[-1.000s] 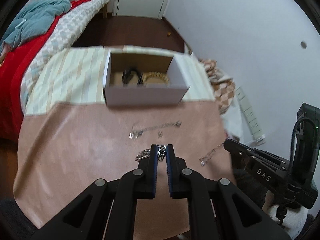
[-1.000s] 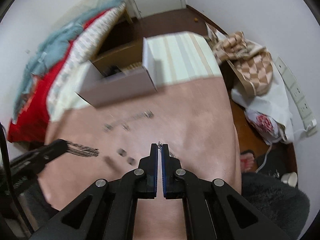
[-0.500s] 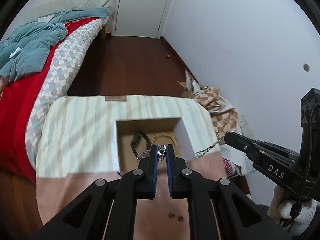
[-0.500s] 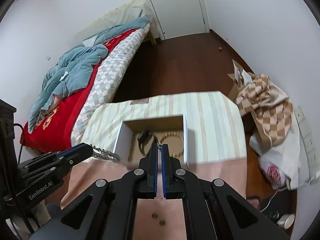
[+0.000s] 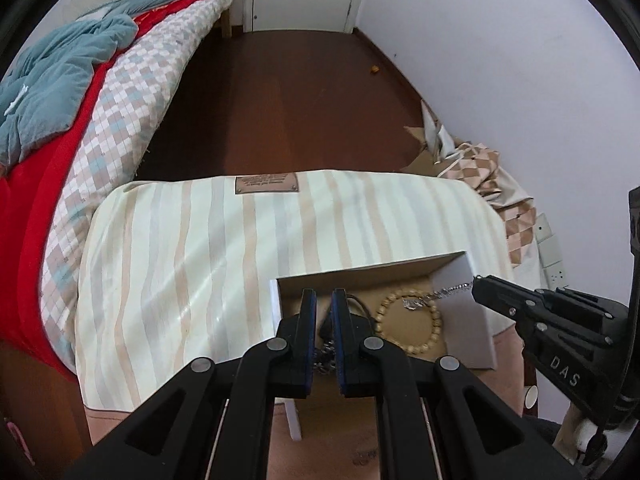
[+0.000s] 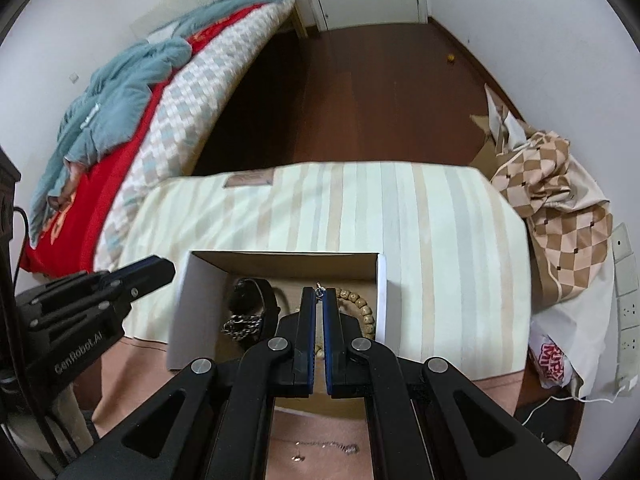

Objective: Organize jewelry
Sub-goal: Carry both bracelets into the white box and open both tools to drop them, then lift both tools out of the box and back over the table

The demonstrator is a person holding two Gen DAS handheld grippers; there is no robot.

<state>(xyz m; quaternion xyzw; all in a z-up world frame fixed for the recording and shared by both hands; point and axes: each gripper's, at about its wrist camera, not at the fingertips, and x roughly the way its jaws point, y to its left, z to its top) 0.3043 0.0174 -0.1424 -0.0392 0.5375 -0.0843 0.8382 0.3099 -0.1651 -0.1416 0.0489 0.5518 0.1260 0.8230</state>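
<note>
Released, left gripper (image 5: 323,294) gapes empty; right gripper (image 6: 319,293) pinches chain (image 5: 448,292) over box (image 6: 180,300).

The left gripper (image 5: 323,296) hangs over the near-left part of an open white box (image 5: 472,332), its fingers parted by a narrow gap. A silver chain bracelet (image 5: 325,354) lies below that gap, inside the box. Beside it rest a black band (image 5: 354,308) and a ring of tan beads (image 5: 430,336). From the right, the right gripper (image 5: 478,282) pinches a thin silver necklace (image 5: 436,294) that dangles above the beads. The box stands on a striped cloth (image 5: 200,248).
</note>
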